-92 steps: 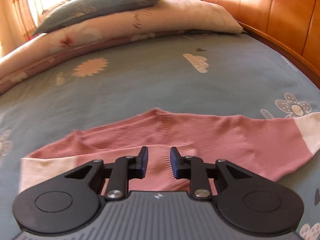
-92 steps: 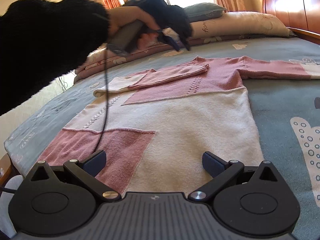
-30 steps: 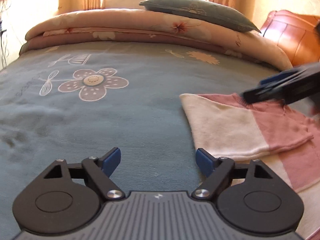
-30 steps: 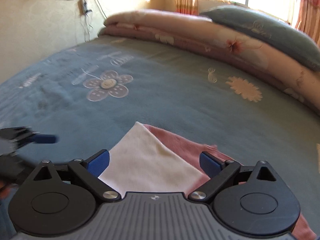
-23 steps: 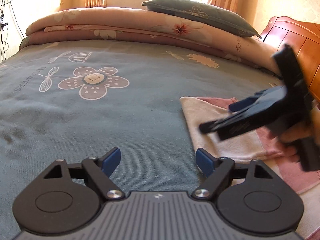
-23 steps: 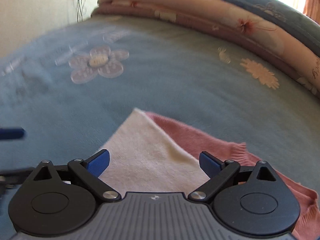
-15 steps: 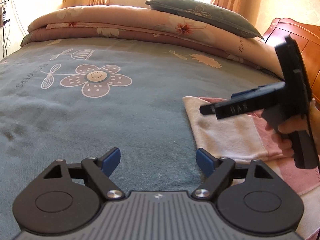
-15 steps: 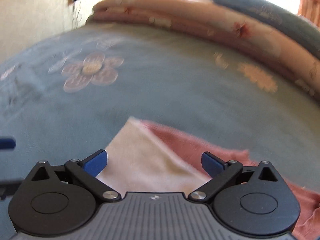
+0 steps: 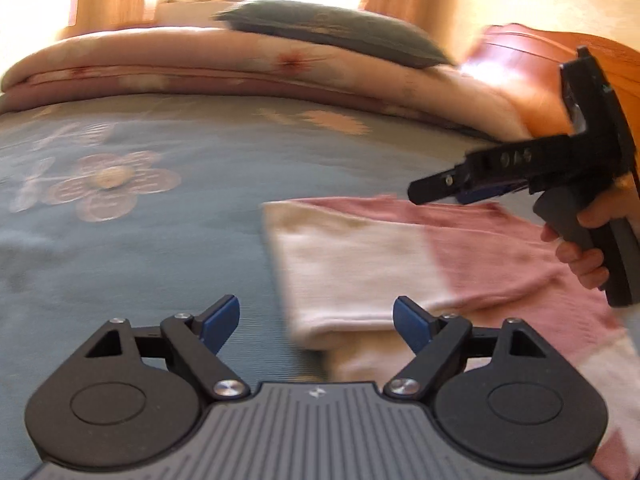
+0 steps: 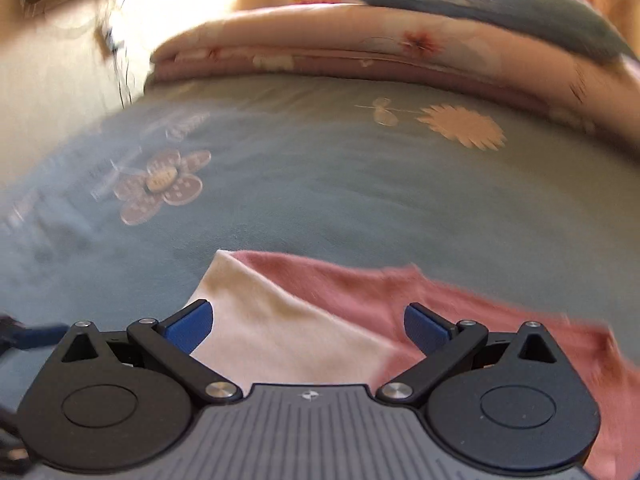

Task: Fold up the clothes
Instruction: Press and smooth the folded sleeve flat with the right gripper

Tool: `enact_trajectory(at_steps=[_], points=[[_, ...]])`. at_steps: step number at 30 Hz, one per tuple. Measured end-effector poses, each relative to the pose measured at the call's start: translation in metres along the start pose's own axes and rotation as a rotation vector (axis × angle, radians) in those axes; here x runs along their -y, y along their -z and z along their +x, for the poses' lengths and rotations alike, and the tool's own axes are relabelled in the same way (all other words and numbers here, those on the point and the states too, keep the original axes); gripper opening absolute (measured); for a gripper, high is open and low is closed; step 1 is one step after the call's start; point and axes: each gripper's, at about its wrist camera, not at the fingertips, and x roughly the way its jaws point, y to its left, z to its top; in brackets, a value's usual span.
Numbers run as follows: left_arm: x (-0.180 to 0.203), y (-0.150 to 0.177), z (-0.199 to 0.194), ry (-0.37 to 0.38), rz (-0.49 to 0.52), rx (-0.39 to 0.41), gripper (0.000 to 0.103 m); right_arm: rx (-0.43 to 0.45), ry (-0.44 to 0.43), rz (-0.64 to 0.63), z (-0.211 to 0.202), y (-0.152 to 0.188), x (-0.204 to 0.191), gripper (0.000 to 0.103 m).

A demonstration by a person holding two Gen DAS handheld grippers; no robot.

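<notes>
A pink and cream sweater (image 9: 460, 256) lies on the bed with one sleeve folded across it, cream cuff (image 9: 340, 256) at the left. My left gripper (image 9: 316, 316) stands open low over the cuff's near corner, nothing between its fingers. My right gripper (image 9: 440, 186), held by a hand (image 9: 580, 256), hovers open above the pink part of the sleeve. In the right wrist view the sweater (image 10: 360, 292) lies just ahead, and the right gripper (image 10: 308, 318) is open over the cream cuff (image 10: 256, 312). Both views are motion-blurred.
The blue-grey flowered bed sheet (image 9: 160, 240) spreads to the left and beyond. A folded pink quilt (image 9: 200, 64) and a grey pillow (image 9: 332, 36) lie at the far edge. A wooden headboard (image 9: 520, 68) rises at the right, a wall (image 10: 52, 80) at the left.
My left gripper has shifted right and closer, so the cuff now lies between its fingers' line. The right gripper has lifted and drawn back slightly. Both stay open.
</notes>
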Motion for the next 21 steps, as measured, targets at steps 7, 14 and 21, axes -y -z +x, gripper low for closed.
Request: enact_trajectory(at_steps=[7, 14, 21], points=[[0.06, 0.015, 0.024, 0.202, 0.134, -0.071, 0.088, 0.002, -0.093, 0.232, -0.042, 0.037, 0.064, 0.103], [0.062, 0.031, 0.044, 0.213, 0.108, -0.157, 0.09, 0.044, -0.078, 0.37, -0.062, 0.073, 0.113, 0.103], [0.062, 0.032, 0.046, 0.226, 0.1, -0.16, 0.102, 0.086, -0.063, 0.508, -0.082, 0.108, 0.161, 0.103]])
